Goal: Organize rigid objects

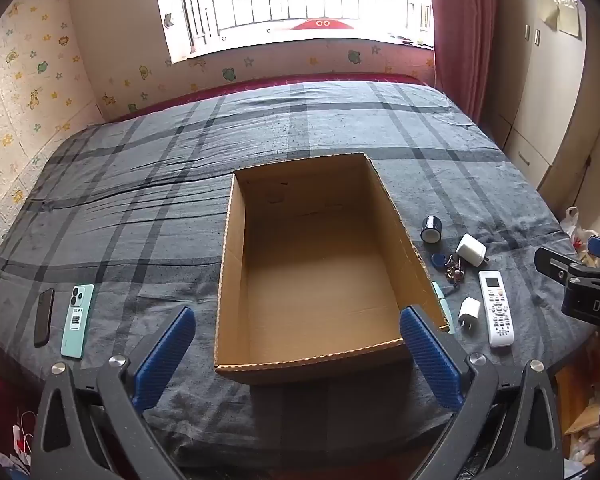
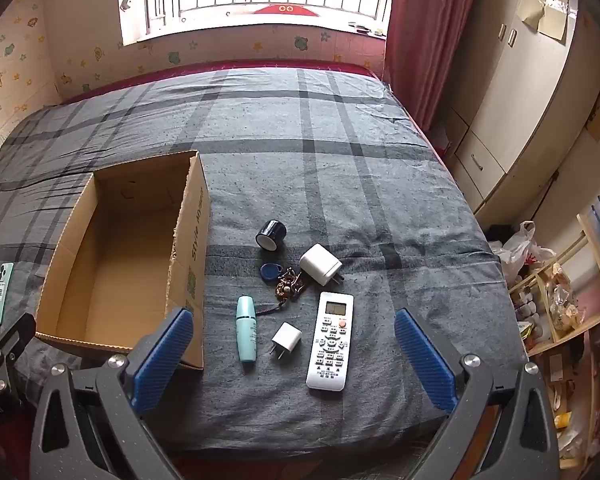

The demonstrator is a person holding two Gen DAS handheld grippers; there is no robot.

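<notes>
An open empty cardboard box [image 1: 236, 264] [image 2: 194, 240] sits on the plaid bed. Right of it lie a white remote [image 2: 331, 340] [image 1: 497, 308], a teal tube [image 2: 246, 328], a small white charger [image 2: 286, 338] [image 1: 469, 312], a larger white charger [image 2: 320, 265] [image 1: 471, 250], a blue key fob with keys [image 2: 284, 278] [image 1: 450, 266] and a dark blue roll [image 2: 271, 235] [image 1: 431, 229]. Left of the box lie a green phone [image 1: 77, 321] [image 2: 2, 292] and a black phone [image 1: 44, 317]. My left gripper [image 1: 298, 354] is open above the box's near edge. My right gripper [image 2: 294, 354] is open above the remote and small charger.
The bed [image 2: 340, 160] fills the room up to the window wall. A wardrobe [image 2: 512, 112] and a cluttered shelf [image 2: 560, 304] stand on the right. The right gripper's body [image 1: 580, 280] shows at the left view's right edge.
</notes>
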